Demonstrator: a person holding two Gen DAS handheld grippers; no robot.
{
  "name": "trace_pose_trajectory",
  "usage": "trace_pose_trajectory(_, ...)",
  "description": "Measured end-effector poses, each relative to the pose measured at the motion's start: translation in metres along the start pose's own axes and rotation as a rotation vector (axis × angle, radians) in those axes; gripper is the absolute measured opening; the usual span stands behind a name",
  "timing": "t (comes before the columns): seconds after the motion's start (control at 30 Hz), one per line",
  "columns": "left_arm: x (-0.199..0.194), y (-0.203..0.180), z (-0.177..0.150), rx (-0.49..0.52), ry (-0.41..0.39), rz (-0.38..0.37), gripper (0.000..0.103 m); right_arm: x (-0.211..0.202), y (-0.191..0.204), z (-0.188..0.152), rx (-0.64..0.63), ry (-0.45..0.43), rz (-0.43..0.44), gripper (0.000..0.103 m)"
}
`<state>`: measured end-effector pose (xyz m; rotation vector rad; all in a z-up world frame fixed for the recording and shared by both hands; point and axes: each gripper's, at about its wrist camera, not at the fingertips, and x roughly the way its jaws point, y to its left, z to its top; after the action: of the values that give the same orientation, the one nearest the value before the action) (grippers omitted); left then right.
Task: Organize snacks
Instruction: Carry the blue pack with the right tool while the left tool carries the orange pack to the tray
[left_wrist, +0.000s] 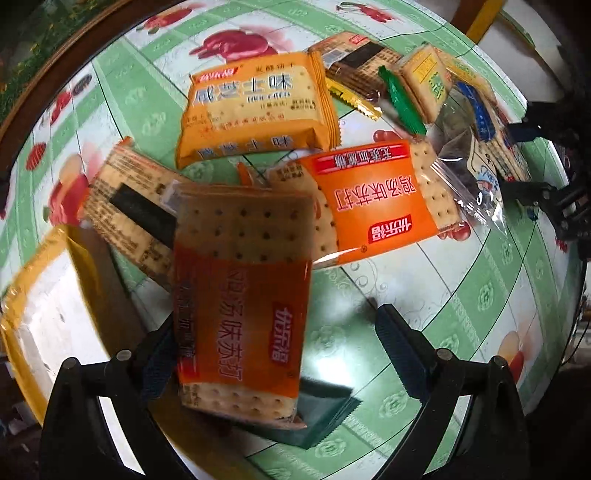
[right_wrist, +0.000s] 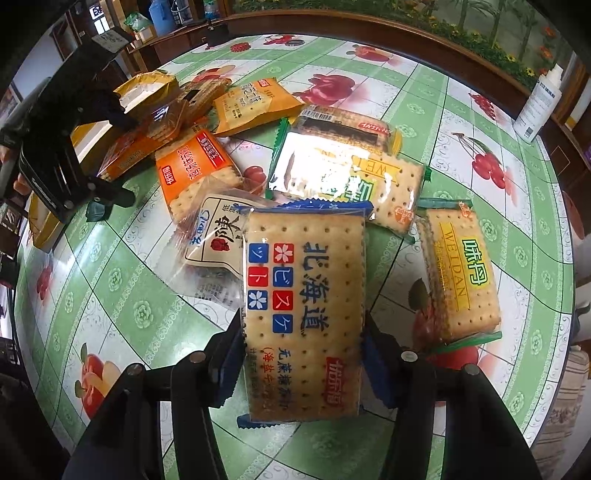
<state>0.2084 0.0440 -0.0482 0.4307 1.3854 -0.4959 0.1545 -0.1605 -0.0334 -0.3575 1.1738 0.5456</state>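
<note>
Gripping the blue-trimmed cracker pack (right_wrist: 304, 314) by its long edges, the right gripper (right_wrist: 303, 354) had both pads pressed on the wrapper, pack lying on the green fruit-print tablecloth (right_wrist: 110, 280) at 6 o'clock of the snack pile. Yellow-label Weidan pack (right_wrist: 460, 273) lay at 3 o'clock of it, just beside. White-and-blue sachet (right_wrist: 214, 236) sat at 10 o'clock, partly under its corner. Left gripper (left_wrist: 273, 354) stood wide apart; orange soda-cracker pack (left_wrist: 240, 306) lay between the fingers, left finger (left_wrist: 155, 362) looked to touch its edge, though blur makes that uncertain, right finger (left_wrist: 402, 354) clear of it. Second orange pack (left_wrist: 373, 195) lay at 1 o'clock of the first. Yellow cheese-cracker pack (left_wrist: 255, 107) at 12 o'clock. Yellow-rimmed box (left_wrist: 37, 306) at 9 o'clock.
</note>
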Motion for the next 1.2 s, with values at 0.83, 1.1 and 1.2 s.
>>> trace_pose_trajectory(0.83,-0.022,-0.008,-0.070,-0.462,-0.196,-0.127,0.051,-0.020,0.014,-0.029,0.232,-0.032,-0.014,0.056)
trace_pose_trajectory(1.1,-0.040,-0.044,-0.098,-0.466,-0.241,-0.142,0.051,-0.034,0.025,-0.055,0.286,-0.026,0.028,0.056)
trace_pose_trajectory(1.2,-0.048,-0.050,-0.103,-0.470,-0.254,-0.183,0.051,-0.041,0.030,-0.059,0.301,-0.043,0.045,0.056)
